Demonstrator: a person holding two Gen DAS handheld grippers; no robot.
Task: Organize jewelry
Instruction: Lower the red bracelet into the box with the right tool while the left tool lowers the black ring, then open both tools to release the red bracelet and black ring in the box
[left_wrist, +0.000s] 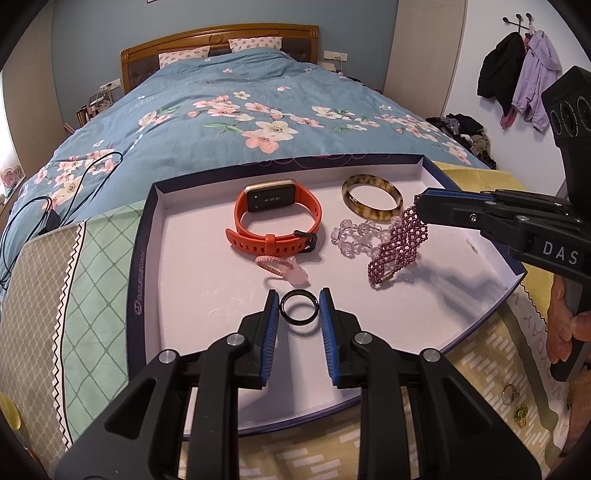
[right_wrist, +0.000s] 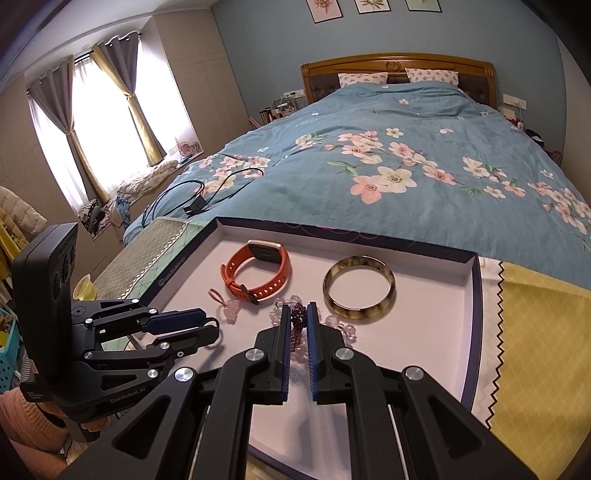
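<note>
Left tongs (left_wrist: 295, 301) grip a black ring (left_wrist: 298, 305) low over the tray (left_wrist: 184, 258), near its 6 o'clock edge. Right tongs (right_wrist: 295, 314) are clenched on the purple bead bracelet (left_wrist: 397, 247), which hangs toward 6 o'clock with its clasp end on the tray floor, at the ring's 2 o'clock.

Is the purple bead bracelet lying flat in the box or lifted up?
Partly lifted. The right gripper pinches the purple bead bracelet's top end; its lower end touches the box floor.
</note>
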